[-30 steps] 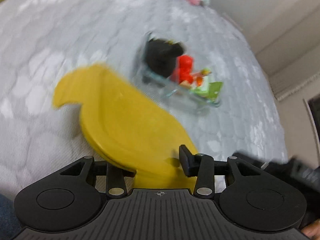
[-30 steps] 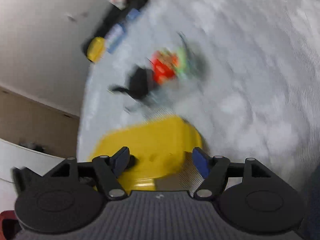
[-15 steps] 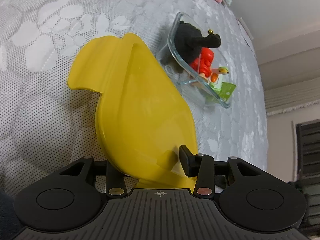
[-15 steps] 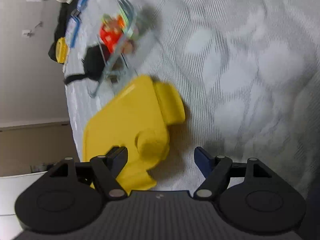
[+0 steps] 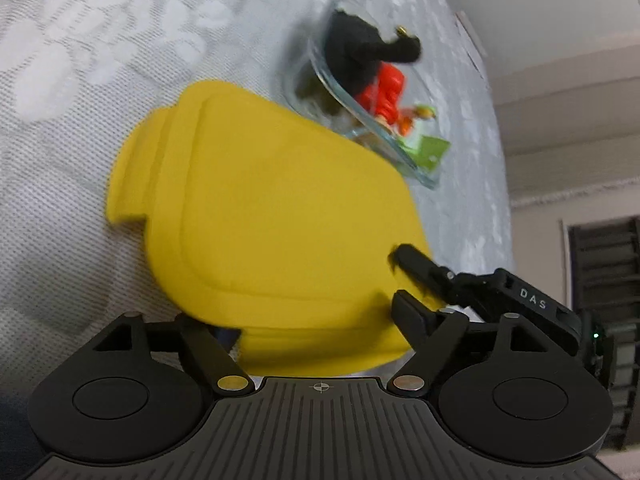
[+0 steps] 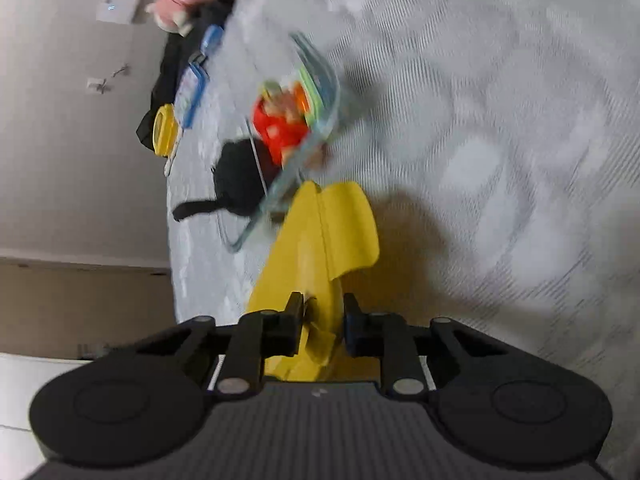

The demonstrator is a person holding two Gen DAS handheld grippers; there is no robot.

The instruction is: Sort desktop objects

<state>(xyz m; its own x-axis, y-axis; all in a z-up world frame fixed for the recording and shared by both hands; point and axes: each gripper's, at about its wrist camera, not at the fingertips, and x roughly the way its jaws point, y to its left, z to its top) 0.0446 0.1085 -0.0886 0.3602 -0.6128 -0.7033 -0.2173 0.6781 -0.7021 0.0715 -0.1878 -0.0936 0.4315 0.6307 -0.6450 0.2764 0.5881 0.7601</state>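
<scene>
Just beyond the yellow silicone lid (image 5: 280, 220), the clear glass dish (image 5: 384, 136) sits farther right on the grey patterned table (image 5: 80, 120), holding a black pouch (image 5: 360, 52), red toy (image 5: 384, 92) and green card (image 5: 430, 152). Half a second ago the right gripper (image 6: 323, 320) stood wide; now its jaws clamp the lid's edge, while the left gripper (image 5: 308, 320) stays spread around its near tab. Covering the dish looks next.

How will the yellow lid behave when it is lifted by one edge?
The lid probably flexes: its tab curls in the right wrist view. It looks thin, so likely light. The right gripper pinches only an edge, so it may sag or slip.
</scene>
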